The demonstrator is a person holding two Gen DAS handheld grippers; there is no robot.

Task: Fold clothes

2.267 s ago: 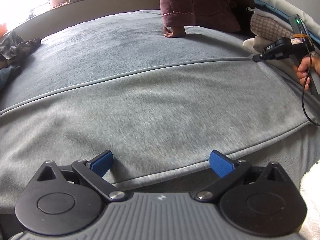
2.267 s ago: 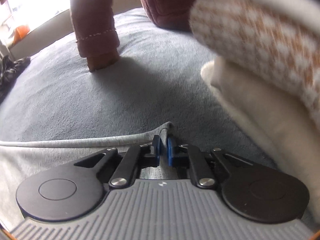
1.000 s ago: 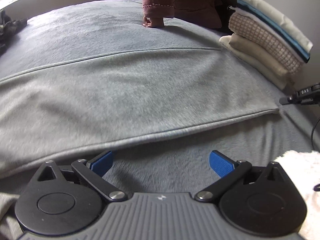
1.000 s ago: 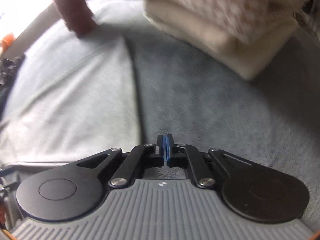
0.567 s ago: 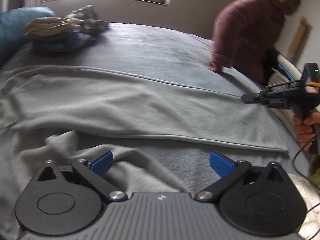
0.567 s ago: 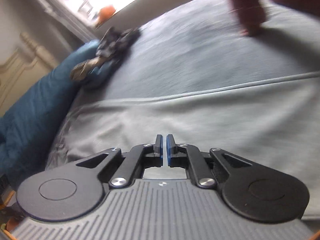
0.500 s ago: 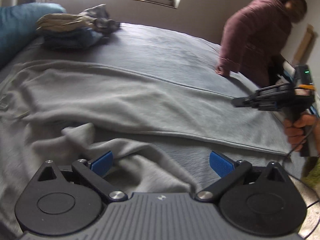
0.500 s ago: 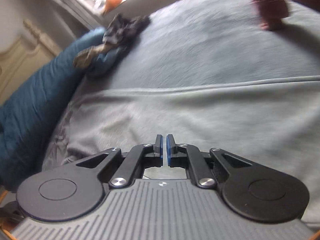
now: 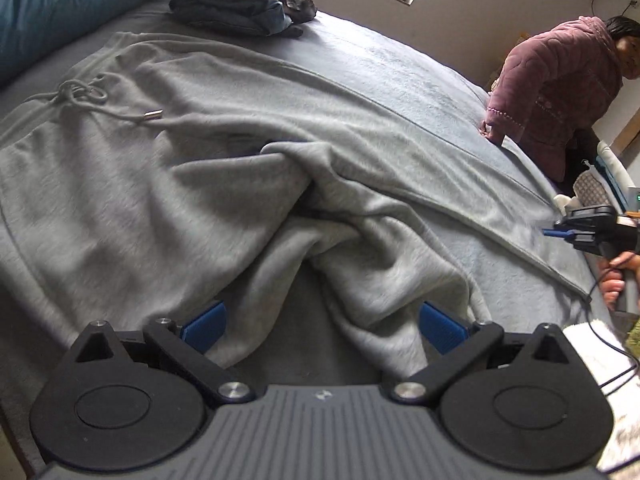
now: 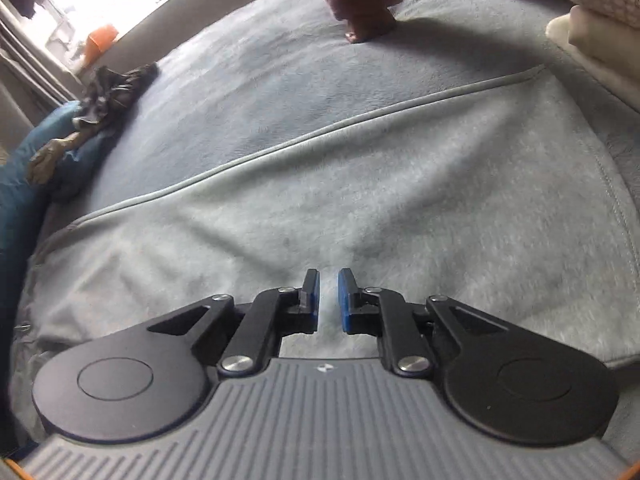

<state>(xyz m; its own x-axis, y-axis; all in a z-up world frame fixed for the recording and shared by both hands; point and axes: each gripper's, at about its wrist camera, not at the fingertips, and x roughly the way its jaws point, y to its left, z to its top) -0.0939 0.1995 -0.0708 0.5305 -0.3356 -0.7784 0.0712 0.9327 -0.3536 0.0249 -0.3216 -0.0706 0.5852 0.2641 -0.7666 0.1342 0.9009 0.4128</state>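
Left gripper [image 9: 322, 326] spread wide over bunched grey sweatpants [image 9: 240, 168], probably lining up a grab. Right gripper [image 10: 328, 300] opening above the flat leg, nothing pinched.

Sweatpants [image 9: 224, 168] lie spread across the bed [image 9: 400, 68], waistband and drawstring [image 9: 80, 94] toward its left edge, one leg bunched at the near edge. Folded clothes [image 9: 232, 4] sit at the far-left corner beside a pillow [image 9: 52, 4]. A stack of folded linens [image 10: 592, 12] sits at the right edge.
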